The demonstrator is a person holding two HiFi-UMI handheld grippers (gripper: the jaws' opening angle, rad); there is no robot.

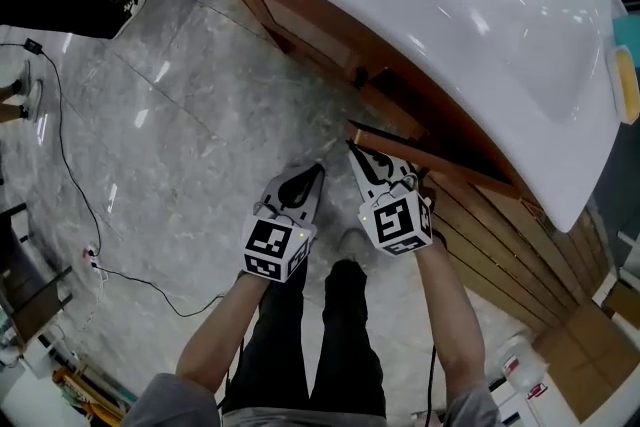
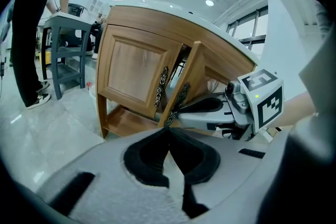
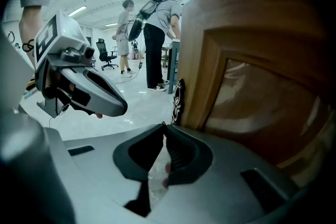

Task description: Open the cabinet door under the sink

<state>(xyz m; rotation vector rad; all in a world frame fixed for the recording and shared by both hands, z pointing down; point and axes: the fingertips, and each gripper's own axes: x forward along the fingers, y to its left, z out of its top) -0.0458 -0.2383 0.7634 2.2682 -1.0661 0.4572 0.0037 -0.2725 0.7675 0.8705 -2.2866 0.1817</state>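
The wooden cabinet sits under the white sink (image 1: 420,5). Its right door (image 1: 415,155) stands ajar, while the left door (image 2: 134,73) is closed. Each door carries an ornate dark handle (image 2: 181,97) at its inner edge. My right gripper (image 1: 352,149) is shut, and its tips (image 3: 164,125) rest against the free edge of the ajar door (image 3: 252,71), just below that door's handle (image 3: 177,98). Nothing shows between its jaws. My left gripper (image 1: 318,169) hangs shut and empty beside it, a little back from the cabinet (image 2: 168,128).
Marble floor (image 1: 170,125) lies in front of the cabinet, with a black cable (image 1: 70,175) trailing at the left. Cardboard boxes (image 1: 590,335) and bottles (image 1: 520,370) stand at the right. People (image 3: 155,44) and a grey table (image 2: 65,44) are farther back.
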